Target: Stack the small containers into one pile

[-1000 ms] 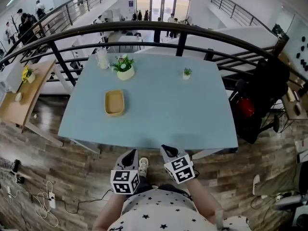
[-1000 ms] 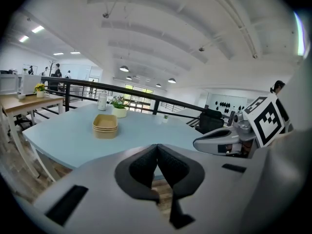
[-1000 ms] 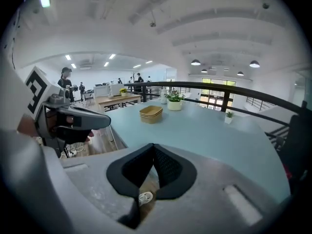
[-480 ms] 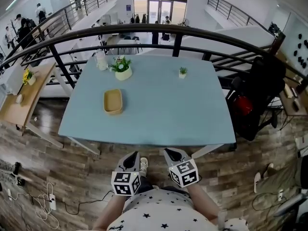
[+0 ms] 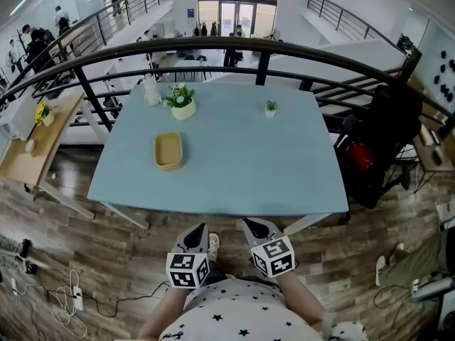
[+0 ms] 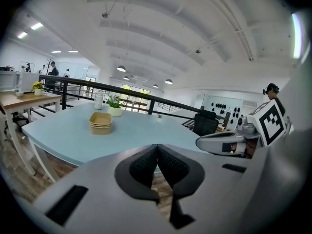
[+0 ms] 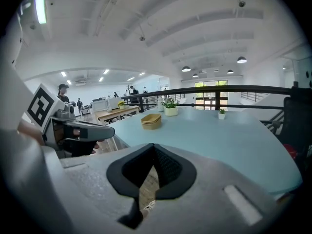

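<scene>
Nested containers (image 5: pixel 169 151), the top one empty, sit centre-left; left gripper (image 5: pixel 198 229) and right gripper (image 5: pixel 248 224), bottom centre, are clenched empty.

In the head view the pile of containers (image 5: pixel 169 151) is too small to count, and the bottom edge cuts the person (image 5: pixel 238 312).

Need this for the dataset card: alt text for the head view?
Seen from above: a pile of tan containers sits left of centre on a light blue table, with a flowering plant, a small potted plant and a white jar near the far edge. The person's left tool and right tool hang short of the near edge, holding nothing.
</scene>
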